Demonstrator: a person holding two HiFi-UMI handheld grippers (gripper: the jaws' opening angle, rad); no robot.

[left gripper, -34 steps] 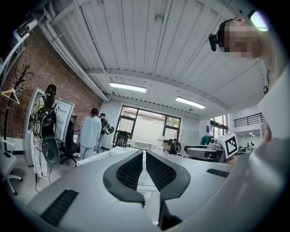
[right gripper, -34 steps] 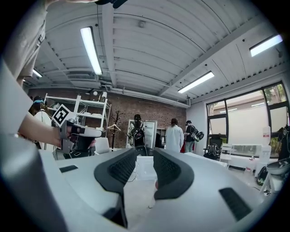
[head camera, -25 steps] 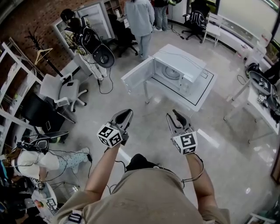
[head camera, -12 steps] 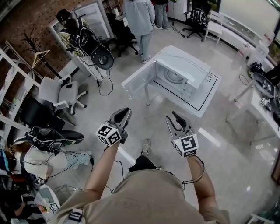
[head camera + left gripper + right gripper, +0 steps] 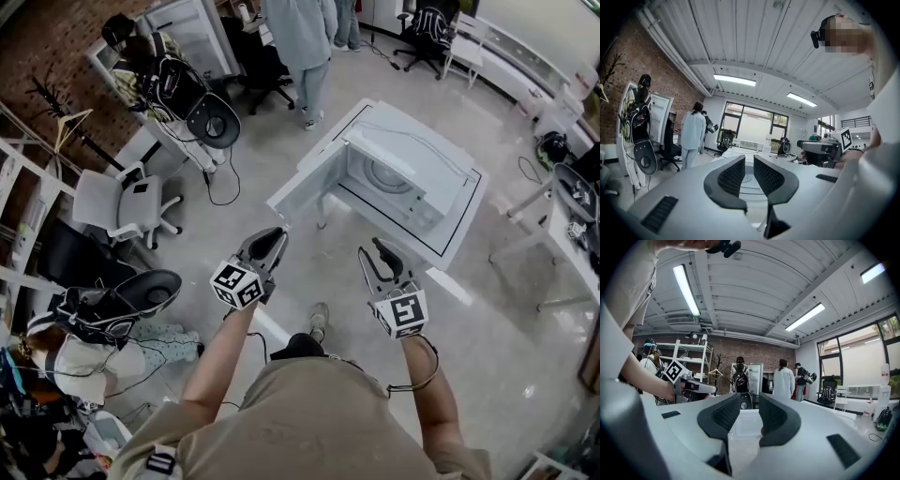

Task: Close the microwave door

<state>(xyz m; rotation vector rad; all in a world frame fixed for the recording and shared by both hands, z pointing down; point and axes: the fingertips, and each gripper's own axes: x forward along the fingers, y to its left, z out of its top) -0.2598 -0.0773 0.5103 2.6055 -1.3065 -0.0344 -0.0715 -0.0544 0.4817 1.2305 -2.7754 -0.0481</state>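
You held both grippers out level in front of you, side by side and well apart from the microwave [image 5: 412, 173]. The left gripper [image 5: 274, 234] had its 2 jaws parted by a narrow gap; they had just been opening, and nothing sat between them. The right gripper [image 5: 368, 247] had its jaws spread a little wider, also with nothing between them. The microwave stood on a low white table [image 5: 464, 234] ahead of you, its door [image 5: 302, 192] swung wide open toward your left side, so the turntable inside showed. Neither gripper touched the door. Beyond the table a person in a pale coat [image 5: 302, 37] stood with their back to you, and an office chair [image 5: 122, 202] stood off to your left.
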